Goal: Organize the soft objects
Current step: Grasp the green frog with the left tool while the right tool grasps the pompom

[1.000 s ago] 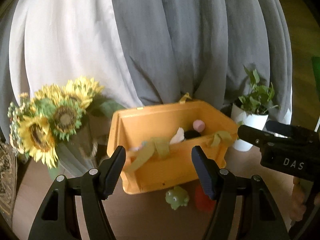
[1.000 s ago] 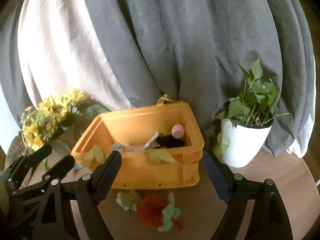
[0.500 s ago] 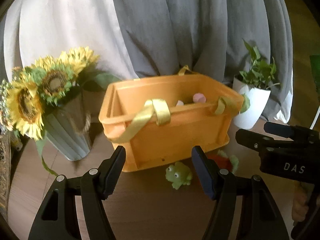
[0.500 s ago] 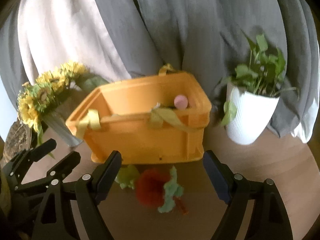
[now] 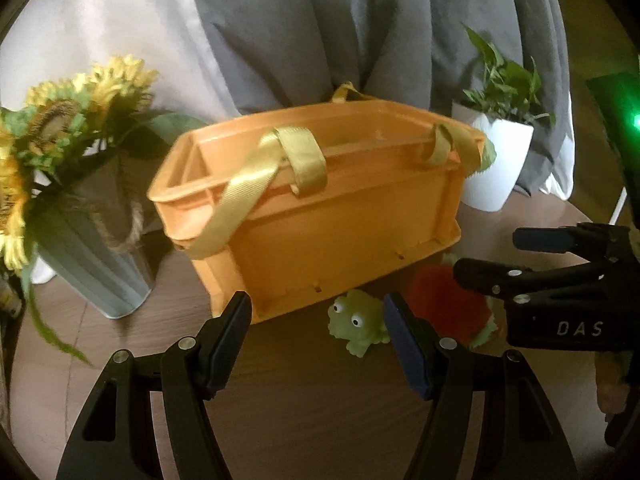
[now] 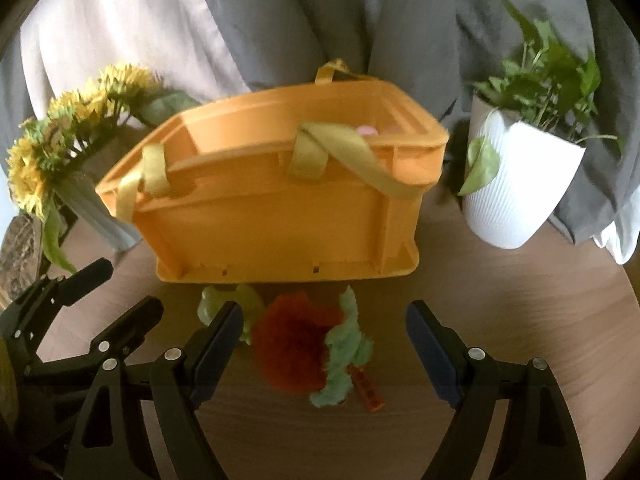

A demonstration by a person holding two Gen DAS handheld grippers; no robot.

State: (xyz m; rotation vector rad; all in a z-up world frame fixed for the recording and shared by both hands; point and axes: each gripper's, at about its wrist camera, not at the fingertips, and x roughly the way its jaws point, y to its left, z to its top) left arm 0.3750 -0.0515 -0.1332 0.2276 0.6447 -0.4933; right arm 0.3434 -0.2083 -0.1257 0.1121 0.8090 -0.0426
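Both grippers are lower and closer to the round brown wooden table (image 6: 520, 320) than a moment ago, so the orange plastic box with yellow ribbon handles (image 6: 280, 208) looks bigger and we see less of its inside; only a bit of something pink (image 6: 368, 131) peeks over its rim. The left gripper (image 5: 318, 340) is wide open and holds nothing. The right gripper (image 6: 324, 348) is wide open too, also empty. The fluffy red and green soft toy (image 6: 304, 344) lies on the table just before the box, between the right gripper's fingers. The little green frog toy (image 5: 358, 326) sits beside it. The sunflowers in the grey vase (image 5: 60, 128) and the leafy plant in the white pot (image 6: 524, 184) stand either side.
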